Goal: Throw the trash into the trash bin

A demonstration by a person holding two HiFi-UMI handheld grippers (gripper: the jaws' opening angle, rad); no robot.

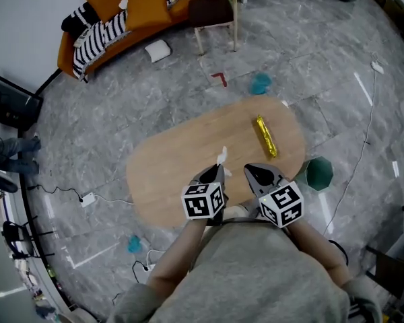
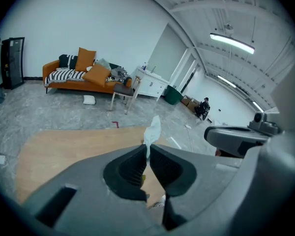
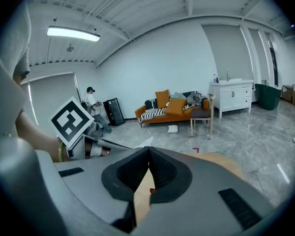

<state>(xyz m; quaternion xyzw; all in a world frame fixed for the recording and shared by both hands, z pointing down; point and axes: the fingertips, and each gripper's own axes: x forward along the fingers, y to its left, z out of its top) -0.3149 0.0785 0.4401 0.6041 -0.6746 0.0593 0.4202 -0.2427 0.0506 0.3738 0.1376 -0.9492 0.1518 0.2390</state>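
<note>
A paper scrap (image 2: 153,129) is pinched by the left gripper (image 2: 148,150) at the table's (image 1: 168,163) near edge; the right gripper (image 3: 148,150) is closed, empty.

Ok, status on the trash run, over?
Left tool shut on white paper scrap. Right tool shut, empty. Gold wrapper on table. Green bin right of table, no obstacle seen.
</note>
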